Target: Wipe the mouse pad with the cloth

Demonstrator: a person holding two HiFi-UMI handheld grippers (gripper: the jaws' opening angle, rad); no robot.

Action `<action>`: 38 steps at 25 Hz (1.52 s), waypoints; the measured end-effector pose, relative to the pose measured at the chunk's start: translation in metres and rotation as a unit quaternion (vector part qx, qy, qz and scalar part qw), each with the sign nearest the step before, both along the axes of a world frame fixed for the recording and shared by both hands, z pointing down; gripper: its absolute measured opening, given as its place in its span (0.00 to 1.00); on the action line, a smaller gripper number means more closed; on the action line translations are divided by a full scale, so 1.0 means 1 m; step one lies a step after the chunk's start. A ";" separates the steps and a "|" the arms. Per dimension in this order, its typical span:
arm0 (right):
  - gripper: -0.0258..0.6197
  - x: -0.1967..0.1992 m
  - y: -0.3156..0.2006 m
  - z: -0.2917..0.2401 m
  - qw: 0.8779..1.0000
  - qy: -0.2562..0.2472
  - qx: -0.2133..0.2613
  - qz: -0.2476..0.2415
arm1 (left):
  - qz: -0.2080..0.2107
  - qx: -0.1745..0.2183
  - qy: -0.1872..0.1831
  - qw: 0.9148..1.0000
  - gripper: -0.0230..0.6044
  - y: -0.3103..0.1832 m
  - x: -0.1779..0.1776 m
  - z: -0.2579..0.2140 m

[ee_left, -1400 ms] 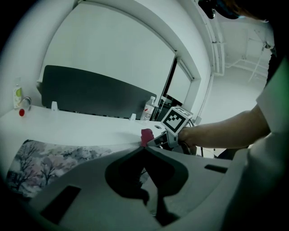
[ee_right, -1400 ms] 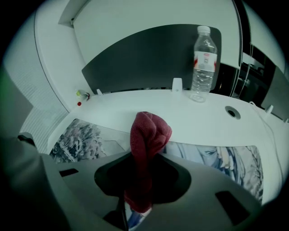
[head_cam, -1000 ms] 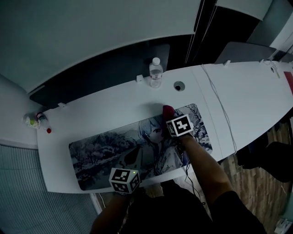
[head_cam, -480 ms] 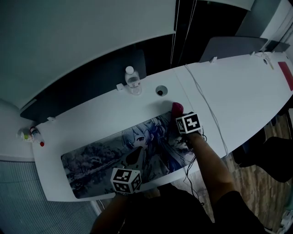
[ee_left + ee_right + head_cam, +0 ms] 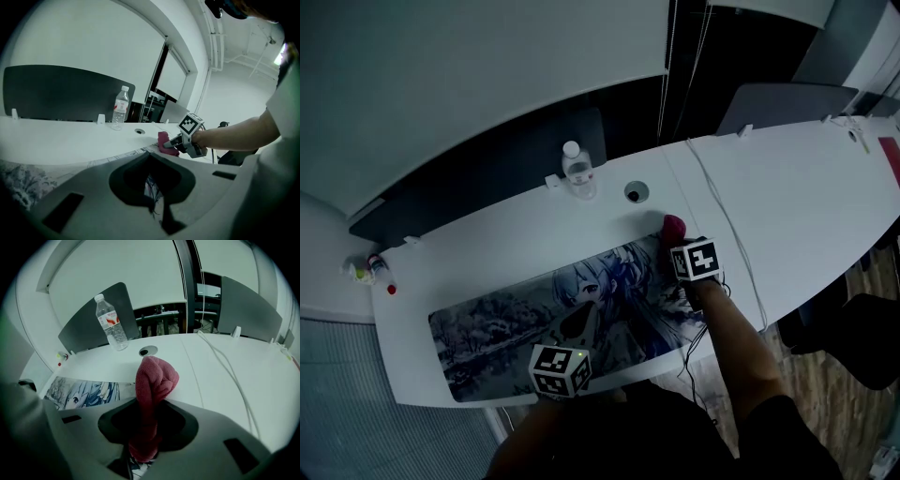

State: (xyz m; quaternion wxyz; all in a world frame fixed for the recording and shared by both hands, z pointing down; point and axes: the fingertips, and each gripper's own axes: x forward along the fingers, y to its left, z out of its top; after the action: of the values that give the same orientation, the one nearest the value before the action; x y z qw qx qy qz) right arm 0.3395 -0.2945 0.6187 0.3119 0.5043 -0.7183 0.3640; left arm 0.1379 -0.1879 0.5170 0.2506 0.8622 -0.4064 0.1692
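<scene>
Office: white desk [image 5: 487, 246], partition screens [image 5: 487, 164]

Left gripper [image 5: 574, 328] jaws together, right gripper [image 5: 678, 242] clamped

R gripper [image 5: 682, 246] w/ red cloth [image 5: 673, 226] at mouse pad [image 5: 506, 314] R end; L gripper [image 5: 565, 349] at near edge

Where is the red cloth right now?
In the head view, the cloth is held by the right gripper at the right end of the mouse pad, near the cable hole.
</scene>
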 end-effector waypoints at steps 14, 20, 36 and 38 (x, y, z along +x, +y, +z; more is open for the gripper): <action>0.22 -0.042 0.031 -0.036 0.997 -0.039 0.069 -0.024 | -0.074 0.014 -0.007 0.997 0.04 0.037 -0.077 -0.025; 0.22 -0.104 0.073 -0.080 0.987 -0.103 0.122 -0.031 | -0.089 0.020 0.010 0.996 0.04 0.065 -0.115 -0.036; 0.22 -0.273 0.234 -0.155 0.958 -0.178 0.214 -0.062 | -0.106 0.050 0.033 0.993 0.04 0.182 -0.244 -0.054; 0.22 -0.287 0.256 -0.155 0.957 -0.180 0.215 -0.068 | -0.107 0.051 0.035 0.992 0.04 0.199 -0.256 -0.056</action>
State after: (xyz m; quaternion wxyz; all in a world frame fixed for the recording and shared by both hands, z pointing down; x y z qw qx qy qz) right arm 0.0521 -0.0381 0.4641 0.0854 0.4358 -0.8563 0.2637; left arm -0.1181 0.0108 0.4612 0.2374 0.8305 -0.4958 0.0904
